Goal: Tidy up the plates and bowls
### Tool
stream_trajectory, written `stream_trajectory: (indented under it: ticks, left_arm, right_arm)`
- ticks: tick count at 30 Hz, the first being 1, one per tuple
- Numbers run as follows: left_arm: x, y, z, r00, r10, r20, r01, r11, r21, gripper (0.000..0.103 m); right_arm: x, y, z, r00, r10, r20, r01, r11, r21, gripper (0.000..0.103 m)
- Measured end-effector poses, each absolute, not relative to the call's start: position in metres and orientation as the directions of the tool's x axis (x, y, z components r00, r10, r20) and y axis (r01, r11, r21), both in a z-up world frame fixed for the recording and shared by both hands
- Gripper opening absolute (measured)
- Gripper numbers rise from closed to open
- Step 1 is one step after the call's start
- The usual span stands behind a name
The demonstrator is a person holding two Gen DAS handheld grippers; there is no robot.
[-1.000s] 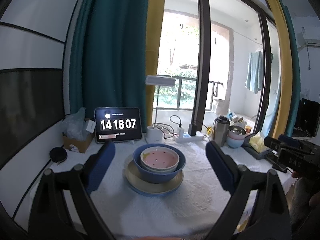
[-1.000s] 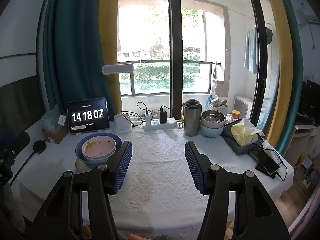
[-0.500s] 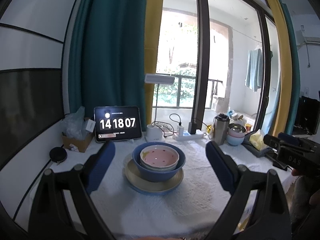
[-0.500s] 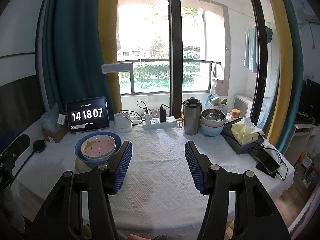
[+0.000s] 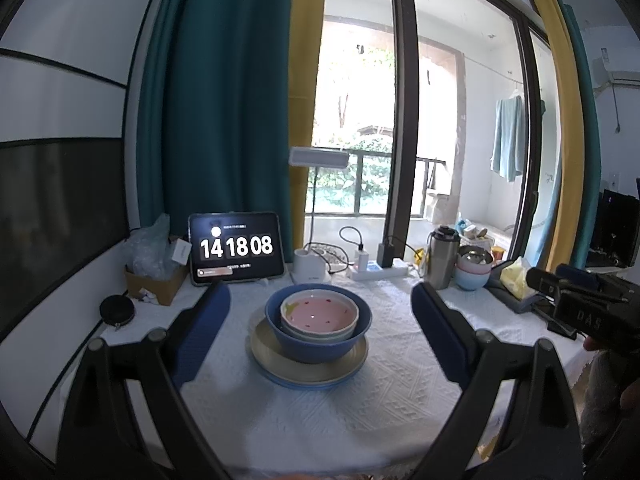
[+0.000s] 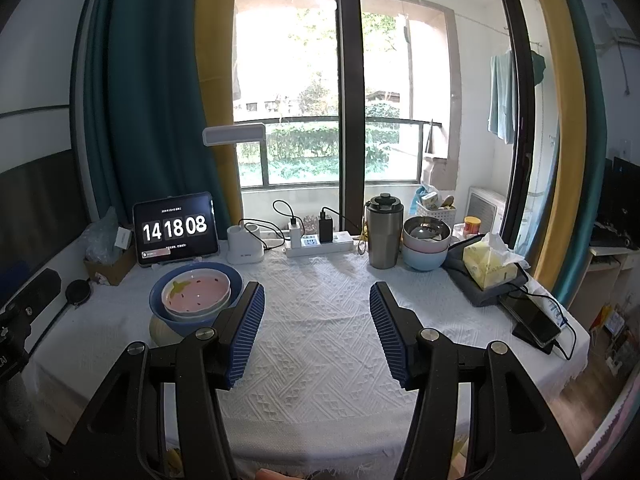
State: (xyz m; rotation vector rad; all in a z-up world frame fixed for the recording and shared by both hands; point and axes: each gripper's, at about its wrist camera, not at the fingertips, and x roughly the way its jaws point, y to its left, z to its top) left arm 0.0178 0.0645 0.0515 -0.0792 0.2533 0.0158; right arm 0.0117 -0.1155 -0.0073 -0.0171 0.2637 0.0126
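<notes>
In the left wrist view, your left tongs (image 5: 320, 336) are level and point straight across the bench (image 5: 360, 408), spread wide with nothing between them; one blue pad (image 5: 202, 334) sits lower left of centre and the other lower right. Framed in the gap between the pads is the stack: a pink bowl (image 5: 319, 314) nested inside a blue bowl (image 5: 318, 342), which stands on a cream plate (image 5: 308, 366) at the centre of the frame. The pads do not touch any of it. Behind the stack, left of centre, a tablet (image 5: 236, 249) shows 14 18 08. Right of centre stands a steel flask (image 5: 442, 258) with a second stack of bowls (image 5: 474, 270) just beside it. At the right edge you see your other tool, black, held above the bench edge. In the right wrist view, your right tongs (image 6: 316, 332) are also level and aimed across the white cloth toward the window, spread apart and holding nothing, with only bare cloth between the ribbed pads. The bowl stack lies at the middle left of this frame, just beyond the tip of the left-hand pad (image 6: 246, 334), which hides part of the blue bowl's rim; the plate peeks out beneath. A tissue box (image 6: 490, 266) sits at the right on a dark tray.
</notes>
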Motion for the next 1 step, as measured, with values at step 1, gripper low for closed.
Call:
stream_trajectory:
  ticks: [1]
  left_arm:
    - [0.0196, 0.0644, 0.0509, 0.967, 0.006, -0.255, -0.025, 0.997, -0.072, 0.093]
  right_arm:
    - [0.0122, -0.1155, -0.0083, 0.965, 0.014, -0.262, -0.018, 1.0, -0.013, 0.058]
